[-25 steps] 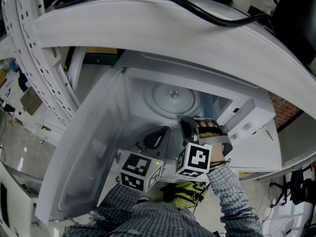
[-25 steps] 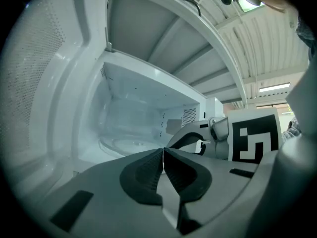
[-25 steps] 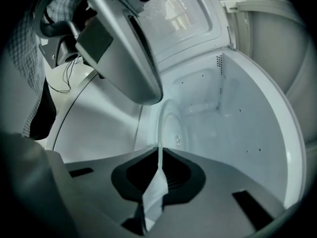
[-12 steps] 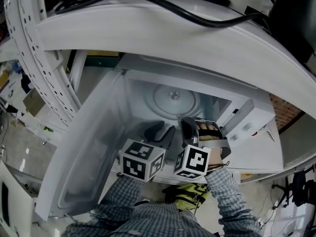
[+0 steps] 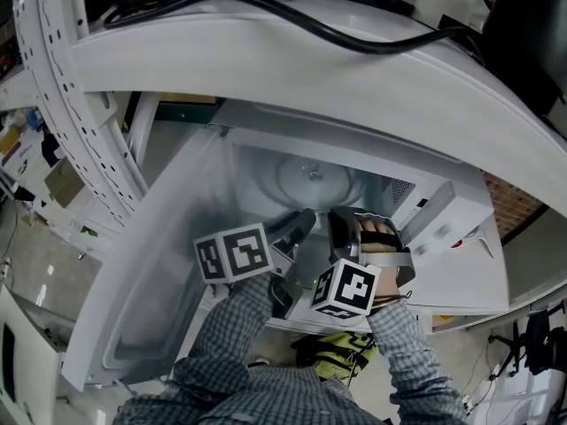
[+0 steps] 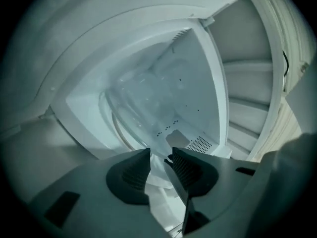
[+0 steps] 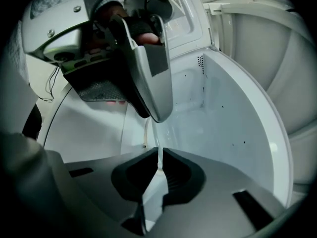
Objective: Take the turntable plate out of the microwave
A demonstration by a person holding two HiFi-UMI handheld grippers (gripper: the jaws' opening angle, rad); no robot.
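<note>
Inside the open microwave (image 5: 252,173), the right tool (image 7: 159,155) pinched the turntable plate (image 5: 314,180) by its rim to draw it out; the left tool (image 6: 161,155), jaws just opened, gripped nothing.

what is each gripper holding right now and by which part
The right gripper is shut on the turntable plate, pinching its front rim. The left gripper holds nothing: its jaws have just been opening, the rim seemingly between them, unpressed.
</note>
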